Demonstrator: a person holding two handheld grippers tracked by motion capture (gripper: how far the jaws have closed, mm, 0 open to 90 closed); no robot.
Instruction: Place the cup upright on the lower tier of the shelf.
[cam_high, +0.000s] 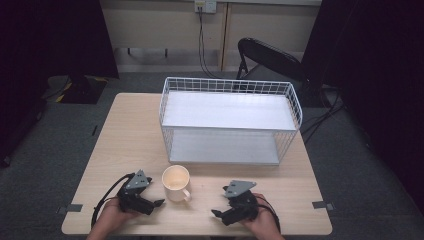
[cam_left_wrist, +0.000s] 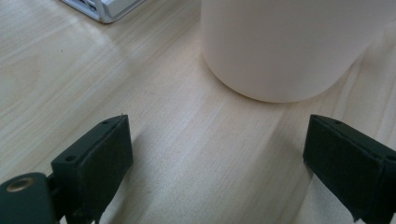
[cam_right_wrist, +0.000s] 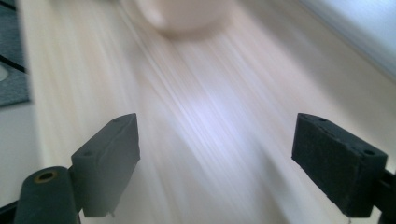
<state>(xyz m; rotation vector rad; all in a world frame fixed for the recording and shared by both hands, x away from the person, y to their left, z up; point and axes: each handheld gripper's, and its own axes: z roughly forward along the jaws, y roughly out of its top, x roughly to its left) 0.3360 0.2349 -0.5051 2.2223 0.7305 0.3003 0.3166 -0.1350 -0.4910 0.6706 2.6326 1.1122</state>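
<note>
1. table (cam_high: 125, 150): light wood. it carries a white wire rack (cam_high: 230, 120) with two shelves at the far side.
2. rack: both shelves are bare. it stands well apart from both grippers.
3. mug (cam_high: 176, 183): cream, upright, empty, near the front edge just in front of the rack, between the two grippers. its handle points toward the right gripper (cam_high: 218, 215).
4. left gripper (cam_high: 156, 203): jaws apart, nothing between them, tips just beside the mug.
5. right gripper: jaws apart, empty, farther from the mug.
6. step in hand, as judged: approach for a grasp. keep the jaws wide, level and centred on the mug wall; close only once both pads flank it, to avoid a tip-over.
7. view differences: the high view gives the handle side and rack layout. the left gripper view gives the mug base (cam_left_wrist: 289, 51) close ahead, off-centre to its right. the right gripper view is motion-blurred, with the mug (cam_right_wrist: 184, 16) far ahead.
</note>
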